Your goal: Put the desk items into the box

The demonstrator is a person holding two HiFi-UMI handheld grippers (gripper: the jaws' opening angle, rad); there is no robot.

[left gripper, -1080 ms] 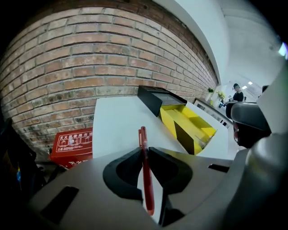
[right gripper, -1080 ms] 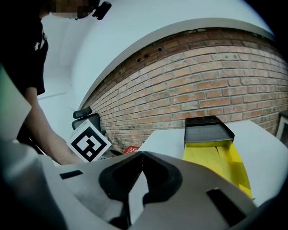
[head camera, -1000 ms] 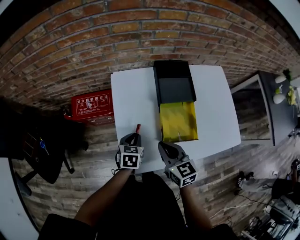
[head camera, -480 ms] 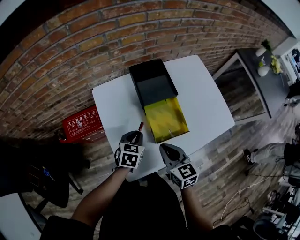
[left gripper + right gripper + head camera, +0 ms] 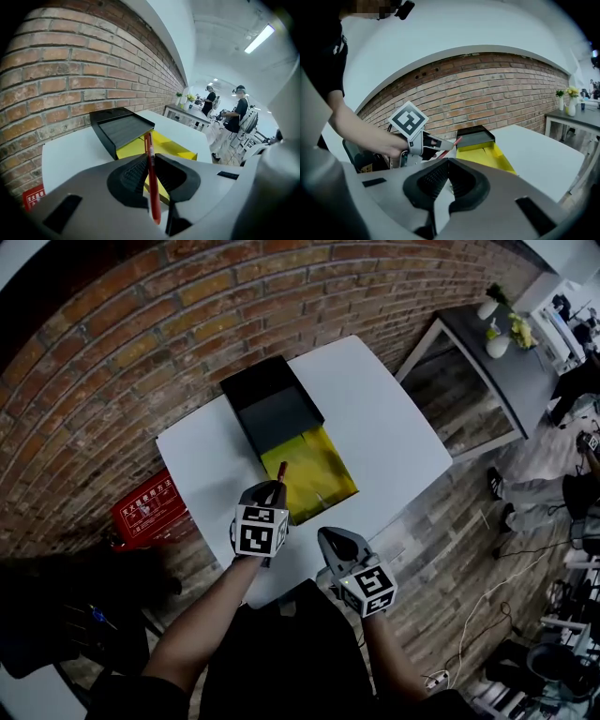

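Note:
An open box lies on the white table [image 5: 394, 437]: a yellow tray [image 5: 314, 474] slid out of a black sleeve [image 5: 272, 404]. My left gripper [image 5: 267, 491] is shut on a red pen [image 5: 280, 471], held upright-slanted, its tip over the tray's near left corner. In the left gripper view the pen [image 5: 150, 183] is clamped between the pads, with the yellow tray [image 5: 173, 147] and black sleeve [image 5: 123, 127] just beyond. My right gripper [image 5: 330, 536] hovers at the table's near edge, jaws together, holding nothing. The right gripper view shows the left gripper [image 5: 440, 145], the pen [image 5: 457, 139] and the tray [image 5: 490, 157].
A brick wall [image 5: 187, 324] runs behind the table. A red case [image 5: 145, 507] sits on the floor at the left. A grey side table [image 5: 502, 362] with plants stands to the right. People [image 5: 236, 112] stand far off in the room.
My left gripper carried the red pen forward and right, from the bare table top to the yellow tray's near corner. The right gripper stayed near the table edge.

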